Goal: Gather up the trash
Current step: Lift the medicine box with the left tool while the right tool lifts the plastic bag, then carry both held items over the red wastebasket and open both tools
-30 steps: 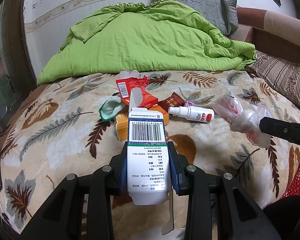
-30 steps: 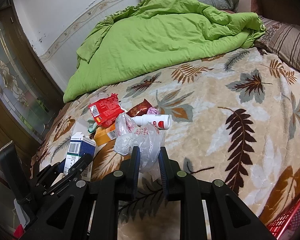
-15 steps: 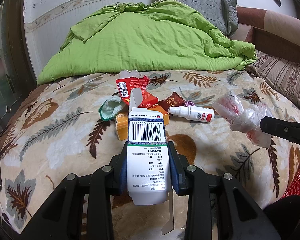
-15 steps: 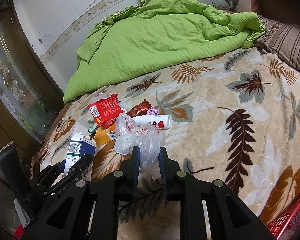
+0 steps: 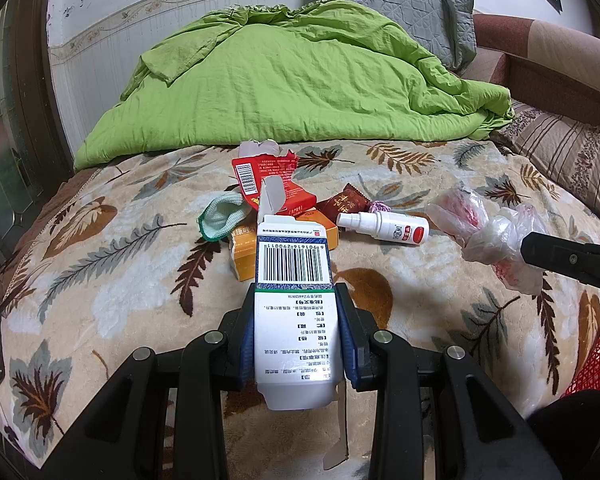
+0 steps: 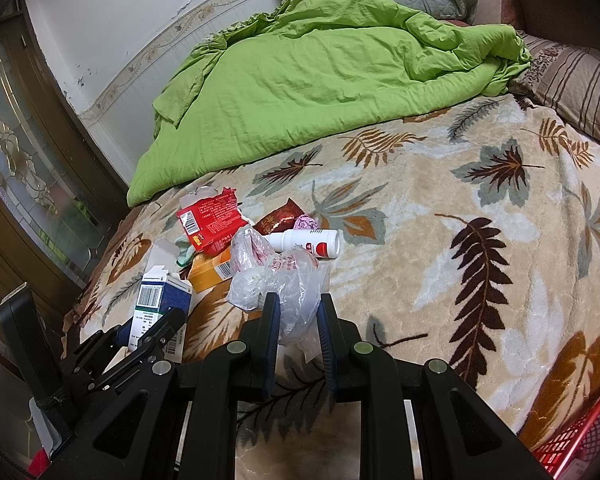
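Left tongs (image 5: 296, 332) clamped on white/blue carton (image 5: 294, 300), lifted off bed (image 5: 440, 320). Right tongs (image 6: 298, 320) pinching crumpled plastic bag (image 6: 280, 280), also off blanket. Two pcs in hand, neither binned yet. Red basket (image 6: 576, 436) at lower right edge of bed, prob. the drop spot; contents not visible.

Left on bed, clustered mid-blanket: torn red box (image 5: 268, 184), orange box (image 5: 246, 252), green-edged cloth (image 5: 220, 220), dark red wrapper (image 5: 346, 204), white spray bottle (image 5: 384, 226). Judged approx. early-to-mid: most trash not yet collected.

Spray bottle (image 5: 384, 227) right of the torn boxes (image 5: 272, 188), quilt (image 5: 300, 80) behind, all on the blanket (image 5: 100, 280).
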A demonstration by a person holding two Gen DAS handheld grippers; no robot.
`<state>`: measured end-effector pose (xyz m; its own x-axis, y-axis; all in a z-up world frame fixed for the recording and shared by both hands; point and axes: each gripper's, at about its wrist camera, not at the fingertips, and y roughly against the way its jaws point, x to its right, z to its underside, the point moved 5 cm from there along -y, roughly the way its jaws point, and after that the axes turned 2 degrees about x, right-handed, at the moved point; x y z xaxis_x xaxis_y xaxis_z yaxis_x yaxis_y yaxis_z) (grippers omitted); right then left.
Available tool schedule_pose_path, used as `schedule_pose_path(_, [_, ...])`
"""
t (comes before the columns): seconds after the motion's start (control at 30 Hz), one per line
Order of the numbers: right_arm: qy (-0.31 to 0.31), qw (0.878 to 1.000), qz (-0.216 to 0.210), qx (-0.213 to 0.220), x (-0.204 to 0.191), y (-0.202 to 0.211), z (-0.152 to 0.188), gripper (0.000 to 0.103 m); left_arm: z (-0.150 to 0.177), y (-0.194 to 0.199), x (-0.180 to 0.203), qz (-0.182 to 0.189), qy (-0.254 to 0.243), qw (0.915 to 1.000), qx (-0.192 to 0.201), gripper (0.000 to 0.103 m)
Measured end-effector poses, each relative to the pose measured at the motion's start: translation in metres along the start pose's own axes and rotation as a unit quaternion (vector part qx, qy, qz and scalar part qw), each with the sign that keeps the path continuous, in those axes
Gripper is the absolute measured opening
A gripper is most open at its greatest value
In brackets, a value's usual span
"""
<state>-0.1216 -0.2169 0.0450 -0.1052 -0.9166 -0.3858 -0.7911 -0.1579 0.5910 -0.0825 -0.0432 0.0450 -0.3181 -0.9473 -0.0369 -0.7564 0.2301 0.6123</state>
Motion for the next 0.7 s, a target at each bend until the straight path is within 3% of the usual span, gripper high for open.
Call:
schedule_pose_path(0.43, [0.000, 1.000, 0.000, 0.000, 0.000, 0.000, 0.000, 0.020, 0.000, 0.001, 0.002, 0.001, 0.000, 1.0000, 0.001, 0.033])
schedule_pose_path(0.7, [-0.035, 0.999, -0.001, 0.004, 0.019, 0.020, 0.003, 0.020, -0.004, 0.012, 0.019, 0.045, -0.009, 0.9988, 0.014, 0.033])
